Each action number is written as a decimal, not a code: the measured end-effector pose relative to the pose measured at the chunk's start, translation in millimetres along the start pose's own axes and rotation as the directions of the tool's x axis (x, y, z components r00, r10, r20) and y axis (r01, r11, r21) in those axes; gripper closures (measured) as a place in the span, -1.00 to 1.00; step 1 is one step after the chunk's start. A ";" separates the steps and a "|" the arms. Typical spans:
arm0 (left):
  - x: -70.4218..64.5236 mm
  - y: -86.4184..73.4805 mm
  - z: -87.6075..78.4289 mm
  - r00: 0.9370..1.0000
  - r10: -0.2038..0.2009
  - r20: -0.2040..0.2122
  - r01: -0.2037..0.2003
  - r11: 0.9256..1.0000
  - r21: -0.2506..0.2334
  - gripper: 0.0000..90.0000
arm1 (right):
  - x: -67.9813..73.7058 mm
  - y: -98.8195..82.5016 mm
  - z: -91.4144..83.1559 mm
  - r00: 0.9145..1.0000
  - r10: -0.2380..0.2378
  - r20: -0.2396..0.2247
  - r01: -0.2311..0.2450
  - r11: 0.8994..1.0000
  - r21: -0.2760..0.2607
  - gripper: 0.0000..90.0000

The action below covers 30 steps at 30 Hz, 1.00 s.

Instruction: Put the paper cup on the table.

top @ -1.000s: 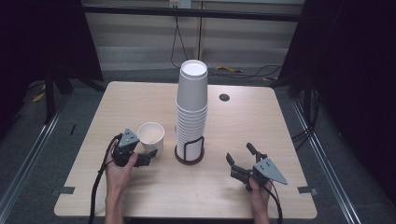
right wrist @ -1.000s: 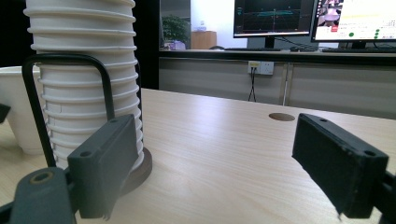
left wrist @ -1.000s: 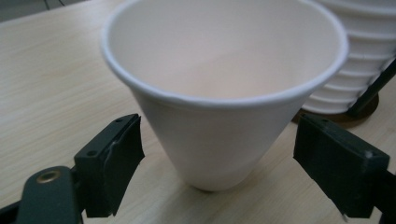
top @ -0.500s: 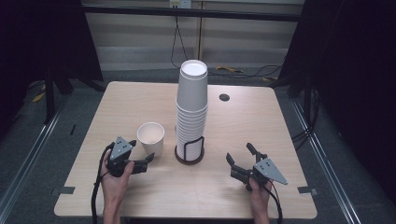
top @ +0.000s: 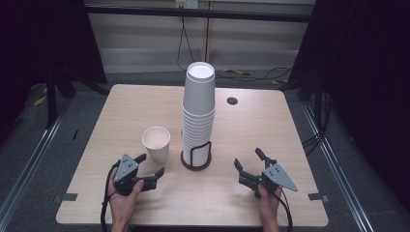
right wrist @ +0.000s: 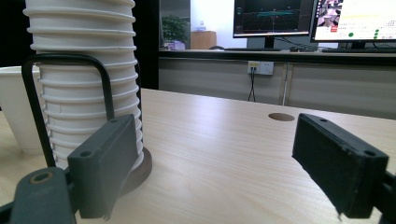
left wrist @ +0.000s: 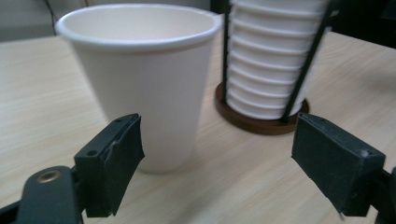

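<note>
- While my left claw [top: 151,168] stands open and empty, its jaws having just been narrowing, the single cup [top: 156,144] sits just left of the cup stack [top: 198,111] on the worktop [top: 290,130].
- Swinging a jaw sideways could topple that light cup.
- Right claw [top: 251,166], right of the stack, gapes empty.

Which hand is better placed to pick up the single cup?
Left. The left tongs are open right in front of the single cup; the right tongs sit across the cup stack, farther off.
</note>
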<state>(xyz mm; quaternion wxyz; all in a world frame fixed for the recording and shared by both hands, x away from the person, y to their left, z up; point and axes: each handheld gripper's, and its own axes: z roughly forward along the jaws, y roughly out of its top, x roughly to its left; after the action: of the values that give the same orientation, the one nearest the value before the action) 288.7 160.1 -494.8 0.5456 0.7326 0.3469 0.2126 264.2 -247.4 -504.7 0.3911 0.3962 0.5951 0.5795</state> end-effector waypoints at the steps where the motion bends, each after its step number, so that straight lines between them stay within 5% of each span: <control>1: -3.2 -0.8 0.4 1.000 0.018 0.008 -0.017 1.000 -0.014 -0.64 | 0.0 0.0 0.0 1.000 0.000 0.000 0.000 1.000 0.000 -0.70; 4: -15.3 -4.3 6.8 1.000 0.002 0.024 0.000 0.998 -0.059 -0.64 | 0.2 0.0 -0.1 1.000 0.001 0.002 -0.001 1.000 0.000 -0.70; 11: -34.3 -4.2 26.0 0.997 0.016 0.079 -0.012 0.998 -0.057 -0.64 | 0.1 0.0 -0.1 1.000 0.000 0.003 0.000 1.000 -0.001 -0.70; 19: -47.6 -4.1 39.2 0.996 0.014 0.085 -0.003 0.992 -0.129 -0.64 | 0.1 0.0 -0.1 1.000 0.000 0.003 0.000 1.000 -0.001 -0.70; 22: -53.0 -5.2 41.3 0.994 0.019 0.104 0.000 0.984 -0.178 -0.64 | 0.1 0.0 -0.1 1.000 0.000 0.003 0.000 1.000 -0.001 -0.70; 26: -58.3 -6.9 38.8 0.990 0.101 0.100 -0.078 0.973 -0.218 -0.64 | 0.2 -0.1 -0.2 1.000 0.003 0.006 -0.003 1.000 0.000 -0.70; 29: -56.1 -11.5 32.9 0.993 0.084 0.086 -0.057 0.957 -0.286 -0.65 | 0.3 -0.1 -0.1 1.000 0.001 0.007 -0.001 1.000 -0.001 -0.70; 30: -55.6 -14.1 30.4 0.995 0.048 0.084 -0.019 0.948 -0.316 -0.65 | 0.4 -0.1 -0.1 1.000 0.000 0.008 0.000 1.000 -0.001 -0.70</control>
<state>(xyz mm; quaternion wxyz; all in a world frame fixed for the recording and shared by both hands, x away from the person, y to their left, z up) 268.6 101.5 -514.0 0.6670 0.6508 0.2709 0.2413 263.9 -247.0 -504.8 0.3938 0.3981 0.5933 0.5783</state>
